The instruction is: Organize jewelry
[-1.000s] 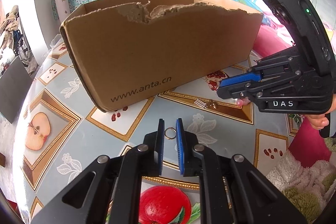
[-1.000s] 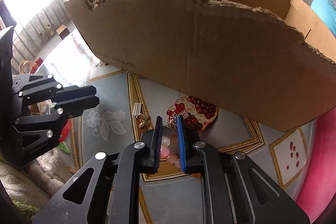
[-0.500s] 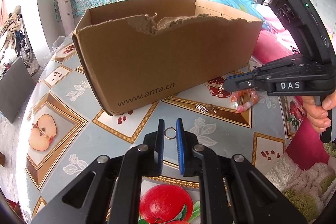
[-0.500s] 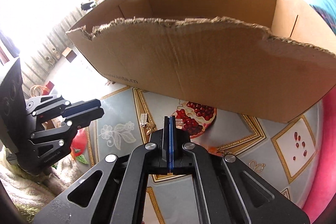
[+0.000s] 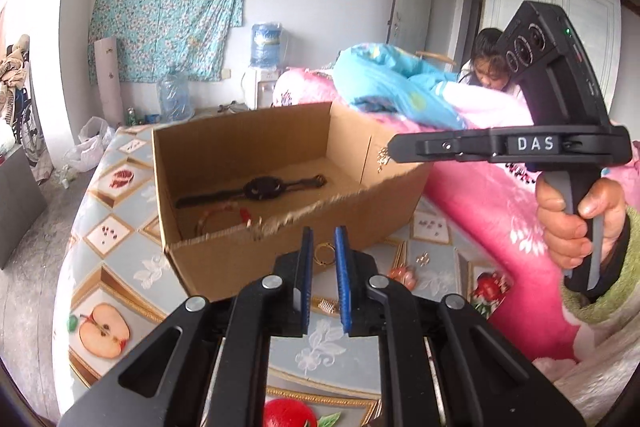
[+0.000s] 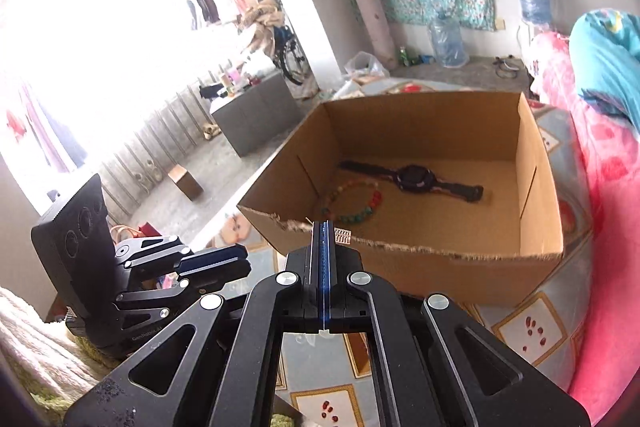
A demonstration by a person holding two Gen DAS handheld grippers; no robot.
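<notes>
Now carrying — my left gripper pinching ring, right gripper clamped on small earring, both near box rim. Next, I reckon — reach over torn edge, release inside.

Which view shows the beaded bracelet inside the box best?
The right wrist view: the beaded bracelet lies fully visible on the cardboard box floor beside the watch. In the left wrist view the box's torn near wall partly hides it.

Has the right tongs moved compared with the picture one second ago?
Yes. The right tongs rose: earlier they were low by the table beside the cardboard box; now they are above its torn rim.
</notes>
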